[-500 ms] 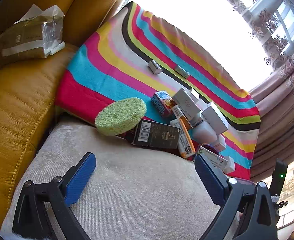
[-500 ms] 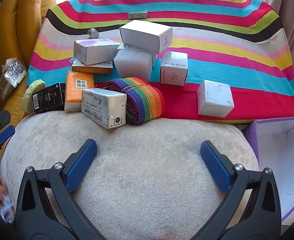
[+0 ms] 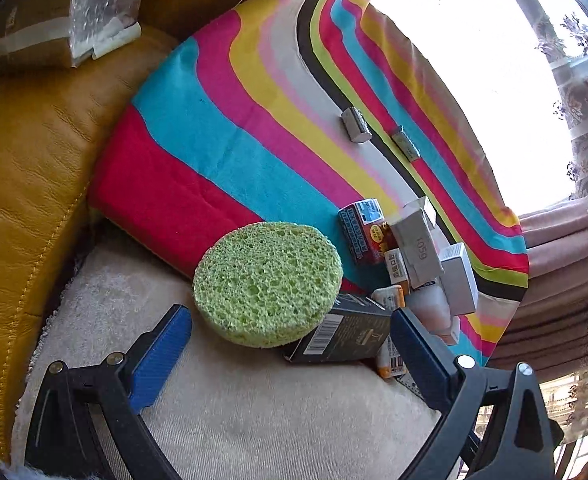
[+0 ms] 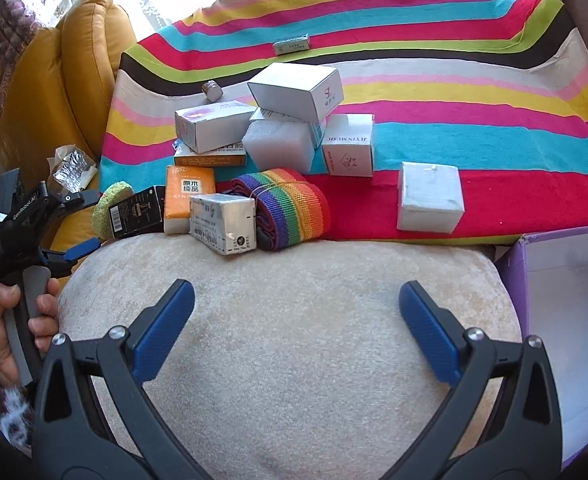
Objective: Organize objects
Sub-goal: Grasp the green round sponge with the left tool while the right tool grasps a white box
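Currently, in the left wrist view, the left tool point(image 3: 291, 340) is spread wide and empty. The green sponge point(image 3: 267, 282) lies just beyond the gap between its pads, slightly left of centre, leaning on the black barcode box point(image 3: 340, 334) at its right. The sponge is round, so it offers no long axis; either diameter fits between the pads. Further right and farther off, small cartons crowd together on the striped cloth point(image 3: 221, 152). Two small grey items lie well apart from them, far up the cloth.

In the right wrist view, the right tool point(image 4: 296, 328) is also spread wide and empty, above the beige cushion point(image 4: 285, 360). The pile lies far from it: the orange packet point(image 4: 187, 198), the silver box point(image 4: 223, 222) and the rainbow strap roll point(image 4: 283, 208) sit at the cushion's far edge. A white cube box point(image 4: 430, 196) stands alone to the right. The purple box point(image 4: 554, 320) stands open at the near right. At far left, a hand point(image 4: 1, 320) holds the left tool, which points at the sponge.

Judgement: the left tool is much nearer the sponge; a short forward advance should bracket it.
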Demonstrator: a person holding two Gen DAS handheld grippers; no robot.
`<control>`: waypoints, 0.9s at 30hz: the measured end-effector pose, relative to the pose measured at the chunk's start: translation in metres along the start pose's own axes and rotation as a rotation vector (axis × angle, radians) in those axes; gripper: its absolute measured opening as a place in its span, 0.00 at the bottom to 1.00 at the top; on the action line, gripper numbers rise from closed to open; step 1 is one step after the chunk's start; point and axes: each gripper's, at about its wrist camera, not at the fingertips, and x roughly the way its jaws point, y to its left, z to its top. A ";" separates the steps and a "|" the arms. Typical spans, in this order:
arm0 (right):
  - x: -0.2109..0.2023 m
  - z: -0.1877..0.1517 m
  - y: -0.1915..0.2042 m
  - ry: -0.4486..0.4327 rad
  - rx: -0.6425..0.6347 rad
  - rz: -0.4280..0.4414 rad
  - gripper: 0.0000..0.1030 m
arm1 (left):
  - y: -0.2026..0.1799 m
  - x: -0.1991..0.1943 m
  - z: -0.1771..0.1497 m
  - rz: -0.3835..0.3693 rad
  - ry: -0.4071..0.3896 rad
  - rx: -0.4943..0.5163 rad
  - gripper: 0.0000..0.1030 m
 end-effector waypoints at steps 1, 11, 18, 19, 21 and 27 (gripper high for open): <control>-0.003 0.000 -0.004 -0.002 0.004 0.007 1.00 | 0.002 0.003 0.002 -0.007 0.008 -0.011 0.98; -0.018 0.018 -0.047 -0.036 0.049 -0.062 1.00 | 0.014 0.018 0.019 -0.023 0.054 -0.101 0.98; 0.007 0.037 -0.054 0.007 0.034 -0.135 1.00 | 0.014 0.023 0.025 -0.016 0.049 -0.127 0.95; 0.011 0.040 -0.052 0.012 0.024 -0.152 1.00 | 0.014 0.022 0.025 -0.011 0.047 -0.125 0.93; 0.017 0.044 -0.051 0.016 0.006 -0.178 1.00 | 0.010 0.027 0.026 0.007 0.052 -0.111 0.91; 0.031 0.054 -0.046 0.025 -0.049 -0.246 1.00 | -0.001 0.023 0.018 0.099 0.013 -0.027 0.80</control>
